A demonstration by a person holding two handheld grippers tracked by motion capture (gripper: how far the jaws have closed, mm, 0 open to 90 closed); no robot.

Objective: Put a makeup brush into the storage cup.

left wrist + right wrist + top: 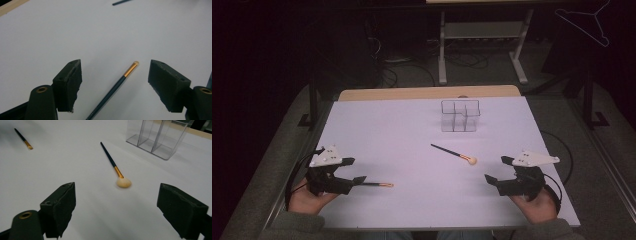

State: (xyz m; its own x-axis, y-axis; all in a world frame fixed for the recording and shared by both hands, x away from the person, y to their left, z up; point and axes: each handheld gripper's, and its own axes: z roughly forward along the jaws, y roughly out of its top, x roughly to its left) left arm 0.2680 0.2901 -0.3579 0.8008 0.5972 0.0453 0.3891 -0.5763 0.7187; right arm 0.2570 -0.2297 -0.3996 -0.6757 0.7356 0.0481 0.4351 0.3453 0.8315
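Our left gripper (113, 86) has jaws apart astride the small brush (113, 86), which lies on the table (377, 140) tip toward one o'clock, probably lined up for grasping. Our right gripper (116, 211) gapes empty.

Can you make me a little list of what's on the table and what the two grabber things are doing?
table: white top, wooden strip along the far edge
small brush: thin dark handle, gold band, lies flat between the open jaws of the left hand-held gripper, not pinched
big brush: fluffy pale head, lies flat mid-table, in front of the right hand-held gripper
clear organizer: see-through box with compartments, upright at the far side, looks empty
left jaws: open
right jaws: open, nothing between them
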